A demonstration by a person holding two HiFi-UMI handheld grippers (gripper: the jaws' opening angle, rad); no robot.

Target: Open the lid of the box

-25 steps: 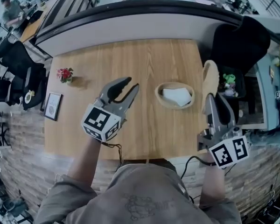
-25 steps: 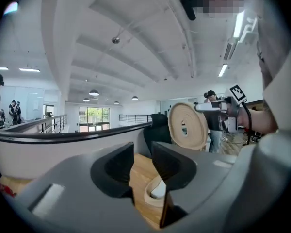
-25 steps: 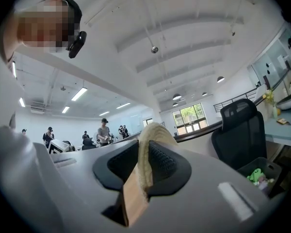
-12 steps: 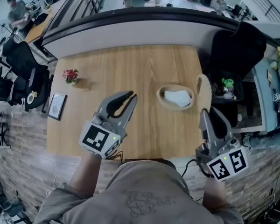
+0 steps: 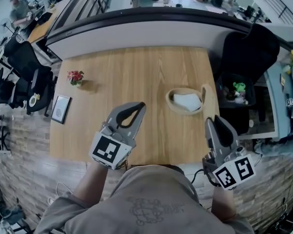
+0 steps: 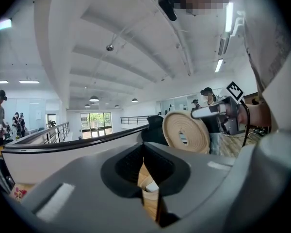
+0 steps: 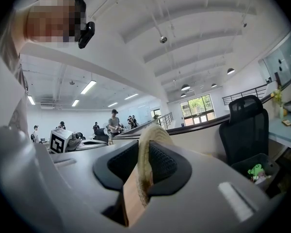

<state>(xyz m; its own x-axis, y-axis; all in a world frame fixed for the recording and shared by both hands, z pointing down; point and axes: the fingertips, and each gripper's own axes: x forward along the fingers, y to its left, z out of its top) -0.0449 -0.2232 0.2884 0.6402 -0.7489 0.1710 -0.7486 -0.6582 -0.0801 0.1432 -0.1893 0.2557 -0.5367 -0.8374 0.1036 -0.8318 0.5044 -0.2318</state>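
Note:
The box (image 5: 184, 100) is a round woven basket on the wooden table (image 5: 136, 67), standing open with something white inside. Its round woven lid (image 5: 203, 100) is held upright on edge just right of the box, with my right gripper (image 5: 208, 123) shut on its rim. In the right gripper view the lid's edge (image 7: 146, 152) fills the gap between the jaws. In the left gripper view the lid's (image 6: 186, 131) flat face shows. My left gripper (image 5: 142, 105) hovers left of the box. Its jaws have just been closing and are now shut with nothing between them.
A small pot of red flowers (image 5: 75, 77) and a picture frame (image 5: 61, 108) sit at the table's left side. A black chair (image 5: 249, 45) and a bin with a green toy (image 5: 239, 88) stand off the table's right edge. A curved counter (image 5: 146, 23) runs behind.
The left gripper's jaws went from open to shut and it drew back towards the table's near edge. The right gripper, with the lid, shifted left, closer to the box.

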